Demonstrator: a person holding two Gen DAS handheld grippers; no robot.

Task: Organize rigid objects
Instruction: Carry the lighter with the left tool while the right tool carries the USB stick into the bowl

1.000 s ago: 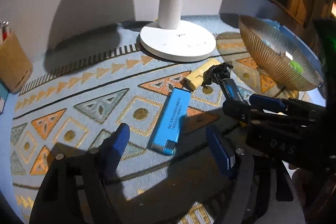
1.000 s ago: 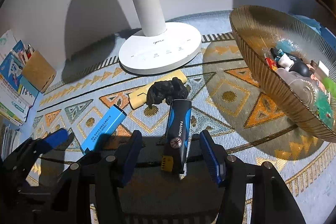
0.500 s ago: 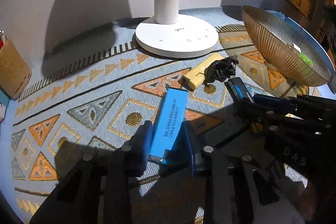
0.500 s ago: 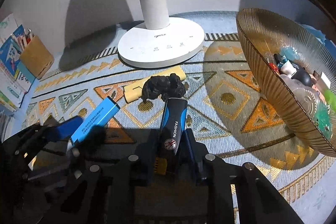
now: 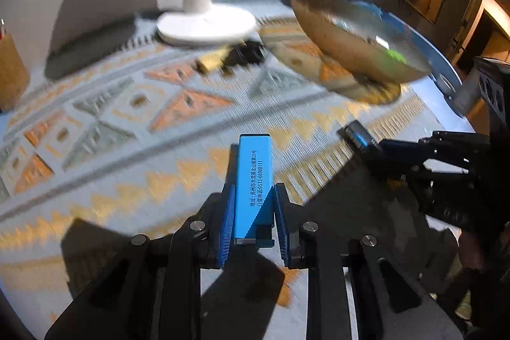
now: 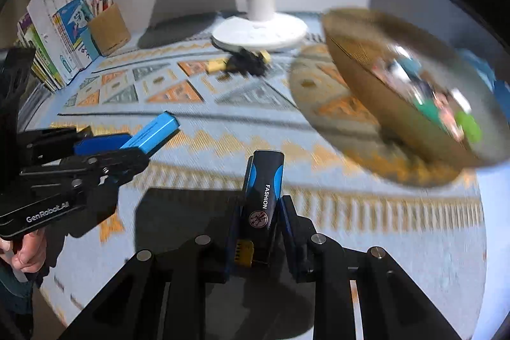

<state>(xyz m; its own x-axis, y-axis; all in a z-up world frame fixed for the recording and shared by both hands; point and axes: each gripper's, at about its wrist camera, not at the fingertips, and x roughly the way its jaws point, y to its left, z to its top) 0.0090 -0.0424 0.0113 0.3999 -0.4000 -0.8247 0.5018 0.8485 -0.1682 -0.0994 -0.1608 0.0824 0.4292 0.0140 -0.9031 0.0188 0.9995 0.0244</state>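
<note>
Two claws clamped: left claw on blue lighter, right claw on black lighter.

We see our left gripper with its jaws closed on a light blue lighter, lifted above the patterned mat. Right of the lighter, our right gripper carries a black-and-blue lighter. Beyond the blue lighter stand a white lamp base and a ribbed gold bowl.
</note>
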